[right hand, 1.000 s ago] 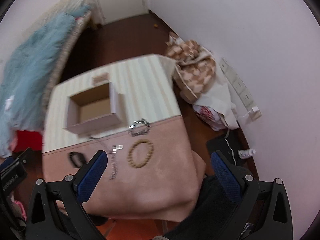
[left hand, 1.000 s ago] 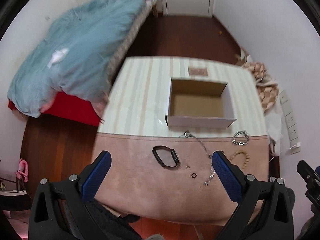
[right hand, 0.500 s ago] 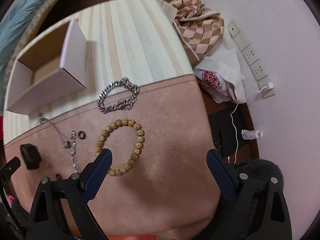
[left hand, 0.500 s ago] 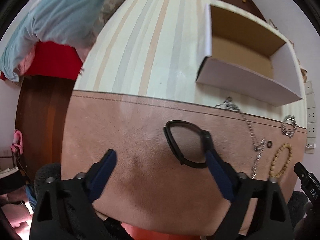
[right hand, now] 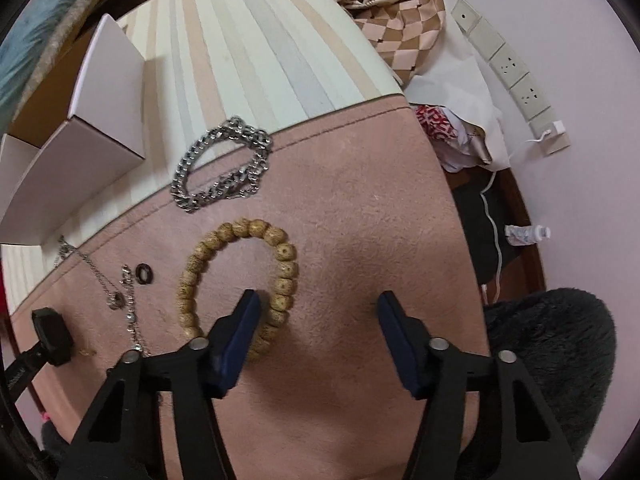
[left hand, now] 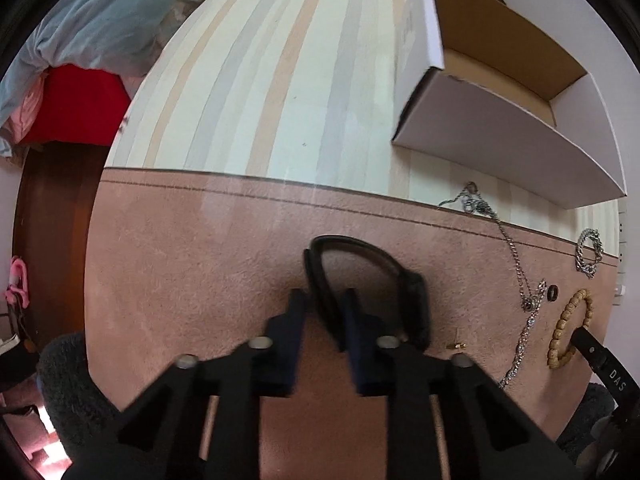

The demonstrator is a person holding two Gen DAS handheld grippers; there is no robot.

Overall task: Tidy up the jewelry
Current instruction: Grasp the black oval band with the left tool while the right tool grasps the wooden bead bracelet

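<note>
On the mat (left hand: 192, 264), all jewelry lies unboxed; left gripper (left hand: 323, 300) pinches the band (left hand: 360, 248), right gripper (right hand: 316, 300) gapes over beads (right hand: 280, 256), box (left hand: 500, 144) empty.

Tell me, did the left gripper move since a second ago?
Yes. The left gripper dropped toward the pink tablecloth, and its fingers closed around the black bracelet lying before the cardboard box.

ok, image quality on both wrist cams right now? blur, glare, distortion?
Left wrist: heavy fisheye bending of the box, a faint glare streak on the table, tongs and black band soft. Right wrist: sharper on the bead bracelet and chain bracelet, same barrel distortion.
</note>
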